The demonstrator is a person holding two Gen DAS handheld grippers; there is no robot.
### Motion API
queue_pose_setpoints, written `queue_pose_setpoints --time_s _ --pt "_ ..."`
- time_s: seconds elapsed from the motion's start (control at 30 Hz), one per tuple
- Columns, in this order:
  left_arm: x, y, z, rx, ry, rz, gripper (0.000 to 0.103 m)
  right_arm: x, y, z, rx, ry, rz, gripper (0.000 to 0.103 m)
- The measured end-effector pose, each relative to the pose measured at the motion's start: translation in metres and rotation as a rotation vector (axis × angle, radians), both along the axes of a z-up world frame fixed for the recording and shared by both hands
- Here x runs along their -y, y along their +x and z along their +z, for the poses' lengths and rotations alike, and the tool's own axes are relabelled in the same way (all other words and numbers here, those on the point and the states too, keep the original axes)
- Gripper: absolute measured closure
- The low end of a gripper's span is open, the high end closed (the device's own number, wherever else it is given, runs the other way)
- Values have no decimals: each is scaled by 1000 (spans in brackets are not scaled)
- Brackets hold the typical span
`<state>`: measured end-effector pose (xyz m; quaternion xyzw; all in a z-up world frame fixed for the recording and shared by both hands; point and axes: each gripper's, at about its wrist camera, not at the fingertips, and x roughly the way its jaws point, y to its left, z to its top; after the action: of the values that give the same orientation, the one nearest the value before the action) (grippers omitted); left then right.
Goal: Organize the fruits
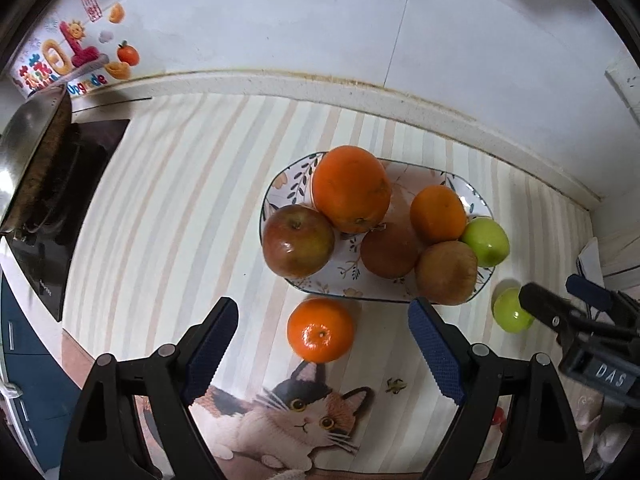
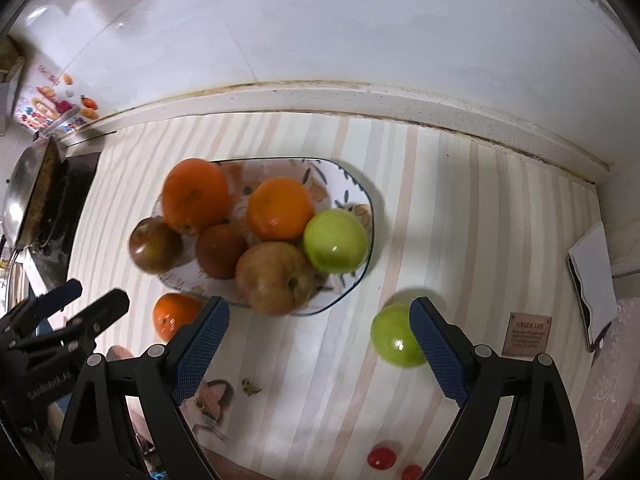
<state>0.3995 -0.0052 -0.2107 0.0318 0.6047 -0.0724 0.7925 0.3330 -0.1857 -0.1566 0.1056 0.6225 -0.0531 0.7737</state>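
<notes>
Fruits are mostly sorted already; the plate (image 1: 478,196) near the back edge of the worktop (image 1: 168,208) holds 6 of them: 2 oranges, 1 green apple (image 1: 486,241) on its right rim and 3 reddish-brown apples; looks like 2 are left out on the mat, a small orange (image 1: 321,329) just in front of the plate and a second green apple (image 2: 394,336) off its front right corner; left gripper (image 1: 322,354) hangs over that orange, jaws wide and empty; right gripper (image 2: 320,348) is the same, jaws wide with nothing in them, the loose green apple just beside its right finger; so I'd say about 3 quarters done.
</notes>
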Motion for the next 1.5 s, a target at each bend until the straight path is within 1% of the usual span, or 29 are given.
queue_pose_setpoints --time_s 0.2,0.5,0.73,0.83,0.97,1.13,1.27,1.4,1.5 --pt "-2 -23 31 75 -9 -15 16 -12 -24 34 71 -18 14 9" --pt "-8 -64 81 172 -45 -32 16 -30 -68 98 191 -55 44 9" --pt "-15 -97 113 233 -75 -35 16 -42 -98 133 254 -50 56 9" --pt "-17 -107 121 255 -77 -35 16 -47 -109 145 277 -53 62 9" --pt "-19 -113 125 259 -84 -32 16 -52 -119 157 301 -53 69 9" --pt "-20 -114 126 263 -83 -31 16 -56 -122 162 314 -46 75 9" --pt "-22 -108 121 250 -79 -16 16 -44 -119 155 316 4 34 9" --pt "-27 -94 106 221 -58 12 16 -15 -109 133 285 26 -29 9" --pt "-32 -76 84 181 -25 45 16 17 -97 100 232 26 -100 9"
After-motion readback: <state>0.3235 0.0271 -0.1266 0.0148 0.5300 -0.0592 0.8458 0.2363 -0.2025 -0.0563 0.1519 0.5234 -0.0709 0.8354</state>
